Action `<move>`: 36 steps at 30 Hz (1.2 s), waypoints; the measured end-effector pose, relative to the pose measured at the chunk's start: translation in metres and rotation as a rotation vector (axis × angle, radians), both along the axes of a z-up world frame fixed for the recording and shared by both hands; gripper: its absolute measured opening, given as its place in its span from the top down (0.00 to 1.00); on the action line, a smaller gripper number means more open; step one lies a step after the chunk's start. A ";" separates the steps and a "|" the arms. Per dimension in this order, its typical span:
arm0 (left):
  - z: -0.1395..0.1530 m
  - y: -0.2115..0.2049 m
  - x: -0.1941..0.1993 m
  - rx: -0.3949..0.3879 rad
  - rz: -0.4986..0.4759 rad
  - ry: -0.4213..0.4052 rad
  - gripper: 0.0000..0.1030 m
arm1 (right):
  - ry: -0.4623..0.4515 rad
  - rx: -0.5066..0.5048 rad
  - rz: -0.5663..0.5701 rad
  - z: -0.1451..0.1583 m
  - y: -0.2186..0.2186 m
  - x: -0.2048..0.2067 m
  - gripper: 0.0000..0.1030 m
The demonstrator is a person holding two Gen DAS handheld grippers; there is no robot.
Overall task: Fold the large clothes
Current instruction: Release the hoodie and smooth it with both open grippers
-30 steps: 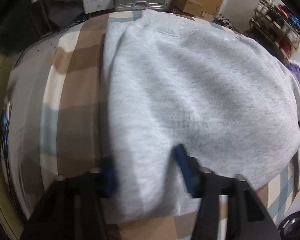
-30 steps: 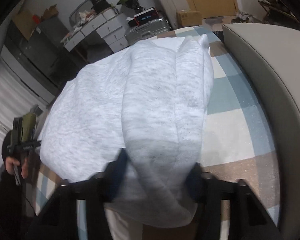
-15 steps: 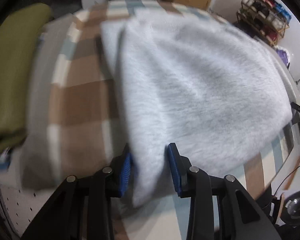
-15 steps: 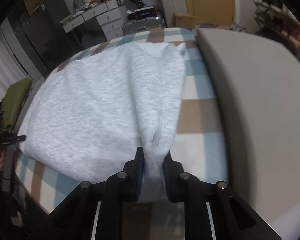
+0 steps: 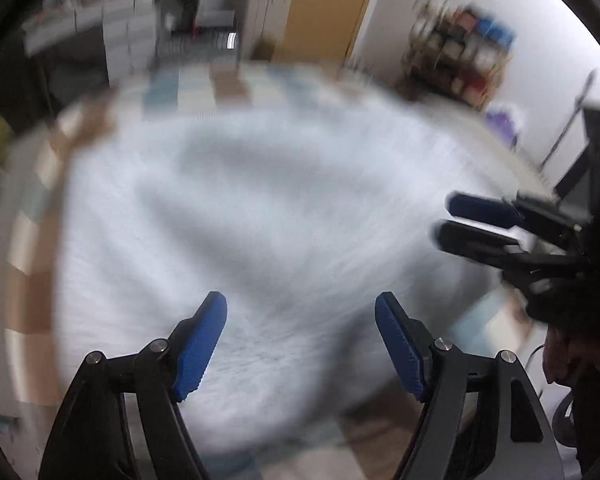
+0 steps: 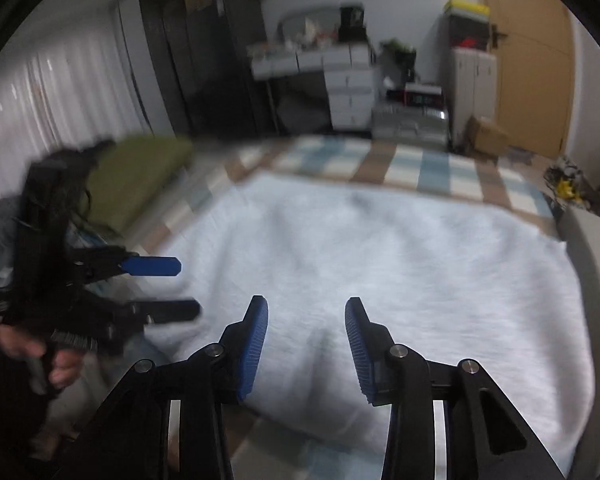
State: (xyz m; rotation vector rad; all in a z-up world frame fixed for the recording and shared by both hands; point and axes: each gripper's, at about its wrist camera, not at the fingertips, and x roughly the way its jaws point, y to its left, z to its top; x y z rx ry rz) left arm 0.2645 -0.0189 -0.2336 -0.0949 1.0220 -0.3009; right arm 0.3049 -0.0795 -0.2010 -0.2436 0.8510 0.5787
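Note:
A light grey sweatshirt [image 5: 268, 216] lies folded flat on a checked bed cover [image 5: 32, 240]; it also shows in the right wrist view [image 6: 400, 264]. My left gripper [image 5: 300, 308] is open and empty above the sweatshirt's near edge. It also shows at the left of the right wrist view [image 6: 180, 288]. My right gripper [image 6: 306, 308] is open and empty above the near edge too. It also shows at the right of the left wrist view [image 5: 444, 220]. The left wrist view is blurred by motion.
An olive green cushion [image 6: 136, 176] lies at the bed's left side. A grey padded headboard edge [image 6: 596, 272] runs along the right. White drawers [image 6: 348, 92], a silver suitcase [image 6: 412, 116] and a wooden door [image 6: 528, 52] stand beyond the bed.
Both grippers have let go of the sweatshirt, opened and lifted back from it. The sweatshirt now lies flat, its folded sides laid over the body.

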 end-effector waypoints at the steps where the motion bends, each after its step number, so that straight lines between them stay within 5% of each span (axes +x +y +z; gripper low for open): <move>1: -0.017 0.004 0.009 -0.014 0.017 0.034 0.31 | 0.049 -0.029 -0.016 -0.022 0.006 0.012 0.62; 3: -0.016 0.007 0.007 -0.021 0.007 -0.013 0.30 | 0.063 0.041 -0.036 -0.037 0.001 0.021 0.61; 6: -0.015 0.008 0.006 -0.004 -0.005 -0.028 0.30 | 0.127 -0.002 -0.043 -0.029 0.001 0.029 0.62; 11: -0.010 0.010 -0.012 -0.030 -0.004 -0.050 0.30 | 0.111 0.145 -0.043 0.017 -0.013 0.032 0.62; 13: -0.009 0.009 -0.029 -0.040 0.007 -0.068 0.30 | 0.076 0.077 -0.070 0.017 0.001 0.051 0.62; 15: -0.008 0.005 -0.036 -0.042 0.010 -0.087 0.30 | 0.138 -0.035 -0.077 -0.013 0.016 0.073 0.62; 16: -0.009 0.005 -0.037 -0.039 0.011 -0.097 0.30 | 0.178 -0.043 -0.076 -0.034 0.021 0.084 0.62; 21: -0.009 0.004 -0.042 -0.041 0.009 -0.108 0.30 | 0.230 0.036 -0.109 -0.015 0.010 0.097 0.68; 25: -0.007 0.002 -0.042 -0.027 0.004 -0.107 0.30 | 0.036 0.061 -0.214 0.018 -0.011 0.114 0.64; 28: -0.008 0.003 -0.044 -0.030 0.001 -0.116 0.30 | 0.210 0.000 -0.212 -0.028 -0.012 0.148 0.63; 31: -0.007 0.004 -0.043 -0.032 -0.011 -0.106 0.29 | 0.183 -0.018 -0.173 -0.036 -0.006 0.150 0.61; 36: 0.025 0.018 -0.034 -0.140 0.016 -0.051 0.29 | 0.093 0.190 -0.154 -0.005 -0.052 0.103 0.59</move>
